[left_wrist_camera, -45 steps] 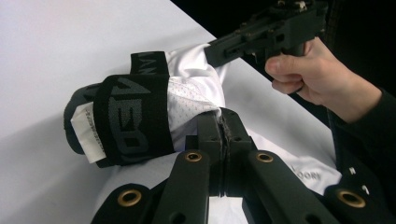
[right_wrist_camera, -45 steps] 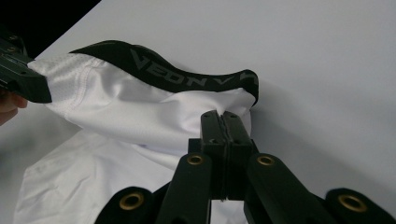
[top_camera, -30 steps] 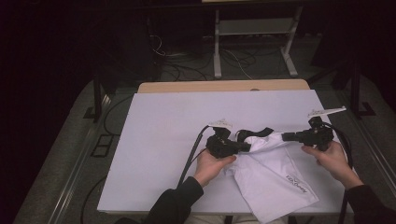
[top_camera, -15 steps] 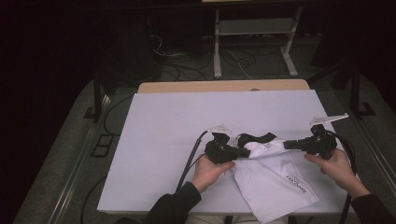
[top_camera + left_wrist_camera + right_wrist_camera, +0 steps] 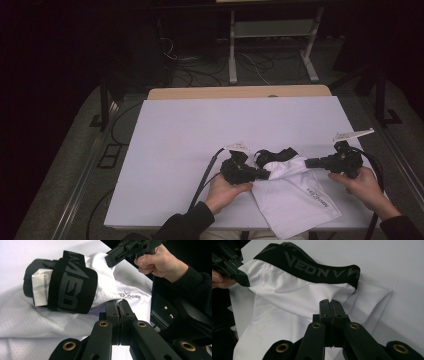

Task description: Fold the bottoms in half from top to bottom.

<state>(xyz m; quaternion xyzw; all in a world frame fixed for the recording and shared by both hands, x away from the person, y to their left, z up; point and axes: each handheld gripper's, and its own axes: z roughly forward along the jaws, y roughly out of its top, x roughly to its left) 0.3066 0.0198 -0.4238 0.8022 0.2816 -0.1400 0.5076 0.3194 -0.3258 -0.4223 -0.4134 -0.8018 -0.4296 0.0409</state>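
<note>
Dark floor with loose cables surrounds the white surface (image 5: 200,145), and near its front edge lies a white mesh garment (image 5: 292,197) with a black lettered waistband (image 5: 276,154). On the garment's left side, the left hand-held gripper (image 5: 264,174) has its jaws pressed together on the white fabric just below the waistband; the left gripper view shows cloth pinched between them. On the garment's right side, the right hand-held gripper (image 5: 310,162) likewise has its jaws pressed together, pinching the fabric at the upper right edge beside the waistband's end. The waistband is bunched and folded over at the garment's far end, between the two grippers. The garment's lower part lies flat toward the surface's front edge, printed with small dark lettering (image 5: 317,196).
</note>
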